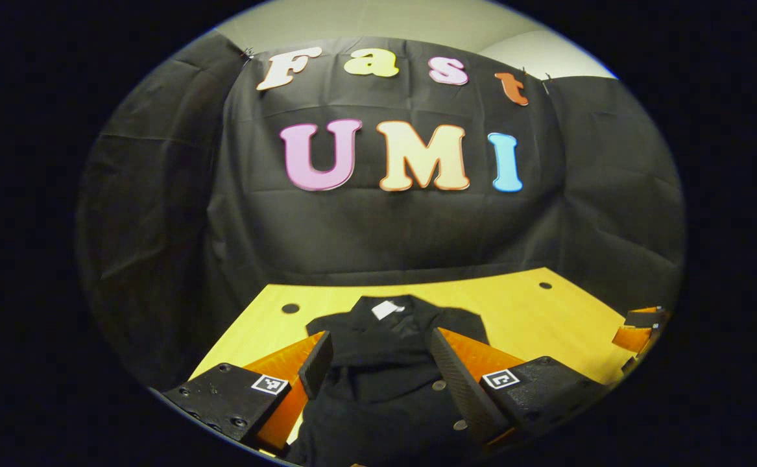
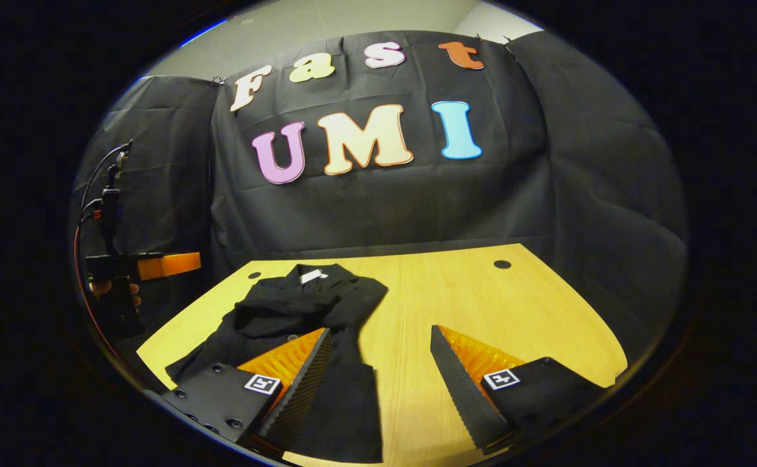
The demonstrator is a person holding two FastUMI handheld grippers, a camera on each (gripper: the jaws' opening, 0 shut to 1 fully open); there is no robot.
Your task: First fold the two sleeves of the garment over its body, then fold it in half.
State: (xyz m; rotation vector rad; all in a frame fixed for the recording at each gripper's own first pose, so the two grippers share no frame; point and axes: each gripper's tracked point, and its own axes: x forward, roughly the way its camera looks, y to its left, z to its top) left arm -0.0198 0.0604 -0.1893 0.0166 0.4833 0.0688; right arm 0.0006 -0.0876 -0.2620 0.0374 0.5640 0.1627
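Fingers of the left gripper (image 1: 378, 370) stand wide apart, empty, directly over the black garment (image 1: 384, 363), whose long axis runs away toward its collar tag (image 1: 386, 309). The right gripper (image 2: 378, 376), likewise agape and empty, sits off the garment's right edge over bare table (image 2: 482, 305); judged, the left is nearer

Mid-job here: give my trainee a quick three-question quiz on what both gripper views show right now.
1. True or false: the left gripper is shut on the black garment.
2. What does the garment lie on? A) a wooden table B) a metal tray C) the floor
3. Fill in: the small white tag sits at the garment's ____.

Key:
1. False: both the left and right gripper stand open, holding nothing.
2. A, the wooden table.
3. Collar; see the white tag.
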